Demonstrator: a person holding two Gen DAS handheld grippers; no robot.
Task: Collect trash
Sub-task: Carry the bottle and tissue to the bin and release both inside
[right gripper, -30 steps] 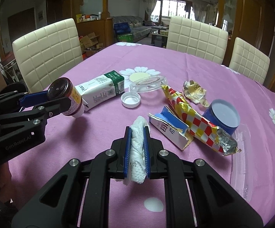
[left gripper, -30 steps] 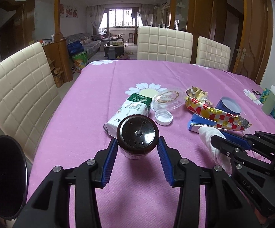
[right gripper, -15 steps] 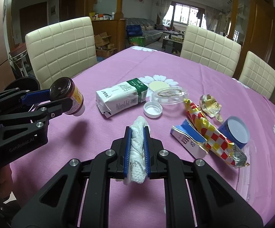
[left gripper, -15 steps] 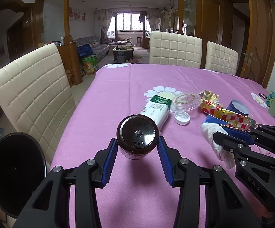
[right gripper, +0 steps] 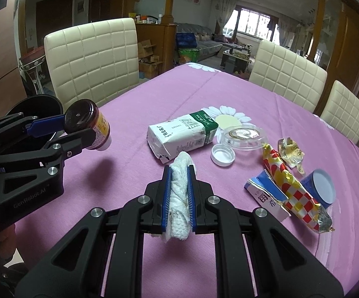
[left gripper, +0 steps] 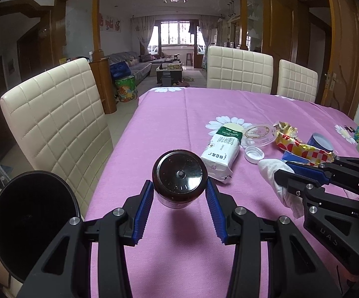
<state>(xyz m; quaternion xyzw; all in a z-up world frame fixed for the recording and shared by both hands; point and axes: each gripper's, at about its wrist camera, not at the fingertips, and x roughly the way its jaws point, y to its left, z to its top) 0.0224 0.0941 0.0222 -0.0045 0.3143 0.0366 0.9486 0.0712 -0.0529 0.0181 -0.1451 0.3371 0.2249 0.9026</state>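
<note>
Trash is only partly gathered — two pieces are off the table, the rest is lying on the purple tablecloth (right gripper: 154, 94); the left gripper (left gripper: 179, 196) is pinching a brown bottle (left gripper: 179, 177) by its sides, bottom facing the camera, and holding it in the air above the cloth; the right gripper (right gripper: 178, 193) is squeezing a crumpled white tissue (right gripper: 179, 193) between pads pressed nearly together. In the right wrist view, a white and green carton (right gripper: 182, 134) is lying at twelve o'clock from the tissue, a white cap (right gripper: 223, 154) and a clear lid (right gripper: 244, 135) at one o'clock, a checked wrapper (right gripper: 293, 191), a torn blue box (right gripper: 266, 196) and a blue can (right gripper: 319, 187) at three o'clock, a gold wrapper (right gripper: 291, 150) at two. A black round bin (left gripper: 33, 223) is showing at eight o'clock in the left wrist view — probably where both pieces are going; six or so items are waiting.
</note>
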